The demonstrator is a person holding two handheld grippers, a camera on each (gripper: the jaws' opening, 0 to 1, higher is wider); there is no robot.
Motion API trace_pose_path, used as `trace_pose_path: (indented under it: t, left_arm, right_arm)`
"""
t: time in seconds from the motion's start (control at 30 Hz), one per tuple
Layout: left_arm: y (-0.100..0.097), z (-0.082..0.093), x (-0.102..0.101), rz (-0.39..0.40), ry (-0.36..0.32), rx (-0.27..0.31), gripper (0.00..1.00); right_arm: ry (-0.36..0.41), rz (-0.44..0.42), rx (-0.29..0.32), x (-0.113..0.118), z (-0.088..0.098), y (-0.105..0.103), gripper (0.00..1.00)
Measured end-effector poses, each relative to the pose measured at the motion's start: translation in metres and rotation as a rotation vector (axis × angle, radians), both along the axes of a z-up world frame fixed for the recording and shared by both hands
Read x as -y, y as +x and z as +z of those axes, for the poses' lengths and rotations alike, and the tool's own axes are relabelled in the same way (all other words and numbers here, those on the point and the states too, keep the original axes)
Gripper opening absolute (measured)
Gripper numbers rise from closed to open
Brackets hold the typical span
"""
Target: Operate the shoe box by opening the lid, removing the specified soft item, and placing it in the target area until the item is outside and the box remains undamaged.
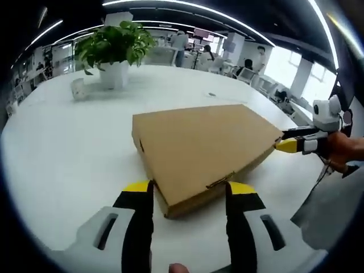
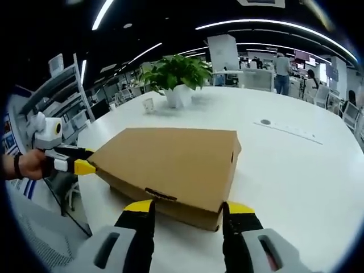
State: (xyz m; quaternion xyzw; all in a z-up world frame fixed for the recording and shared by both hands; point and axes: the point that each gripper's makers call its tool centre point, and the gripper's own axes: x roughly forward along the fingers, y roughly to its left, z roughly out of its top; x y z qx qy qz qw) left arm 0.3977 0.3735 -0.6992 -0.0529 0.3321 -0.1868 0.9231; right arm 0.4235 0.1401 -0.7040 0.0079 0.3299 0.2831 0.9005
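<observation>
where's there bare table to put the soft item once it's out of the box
Wide bare table lies between the shoe box and the small disc, and between box and potted plant. It is crowded at the box's corners, where left gripper and right gripper sit.

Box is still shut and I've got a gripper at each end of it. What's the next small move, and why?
Probably ease the left gripper forward so its open jaws reach the front edge of the shoe box lid, near the small tab, then lift gently. The lid lies flat and closed, and the right gripper, also open, straddles the opposite end, placed to steady the box on the white table.
</observation>
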Motion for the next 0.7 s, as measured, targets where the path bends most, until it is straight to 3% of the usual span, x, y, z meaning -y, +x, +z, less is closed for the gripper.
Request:
trace_pose_path:
  t: [0.43, 0.7]
  left_arm:
    - [0.001, 0.029, -0.004, -0.014, -0.004, 0.070, 0.45]
    - [0.006, 0.044, -0.003, -0.073, 0.048, 0.117, 0.44]
  right_arm:
    - [0.042, -0.024, 0.044, 0.001, 0.027, 0.001, 0.42]
    - [0.060, -0.030, 0.089, 0.002, 0.049, 0.009, 0.41]
